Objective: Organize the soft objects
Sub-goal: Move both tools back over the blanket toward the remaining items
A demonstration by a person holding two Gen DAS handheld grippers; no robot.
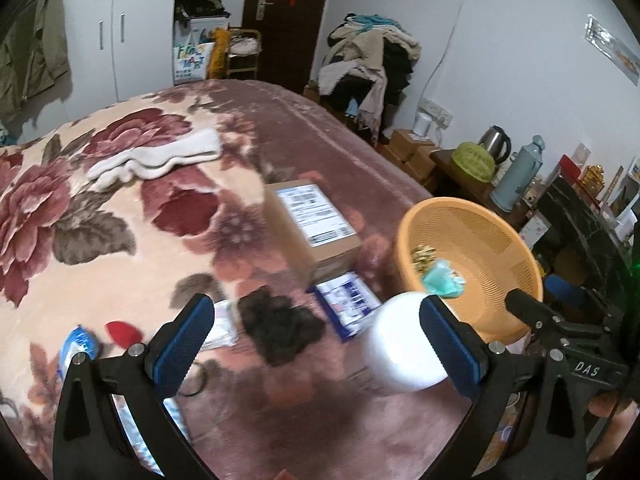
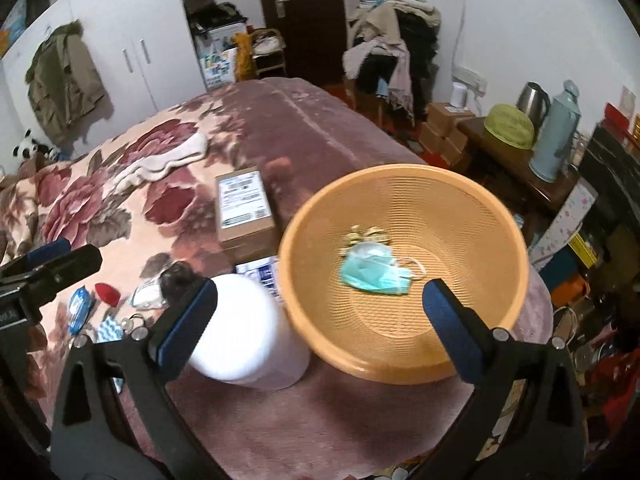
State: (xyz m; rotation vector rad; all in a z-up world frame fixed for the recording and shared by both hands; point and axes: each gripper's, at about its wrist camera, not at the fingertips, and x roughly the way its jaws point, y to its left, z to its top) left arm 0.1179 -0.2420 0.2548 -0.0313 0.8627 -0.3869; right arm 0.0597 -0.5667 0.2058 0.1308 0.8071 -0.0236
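Both the left gripper (image 1: 316, 340) and right gripper (image 2: 320, 316) hang empty, fingers apart, while the dark cloth (image 1: 280, 326), left of the orange basket (image 1: 520, 240) on the bed, looks light and limp, best pinched mid-bunch.

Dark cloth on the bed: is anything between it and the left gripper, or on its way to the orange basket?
Nothing visible lies between the open left gripper and the dark cloth. Toward the basket, a white bottle stands beside the near rim, with a blue-and-white packet flat between.
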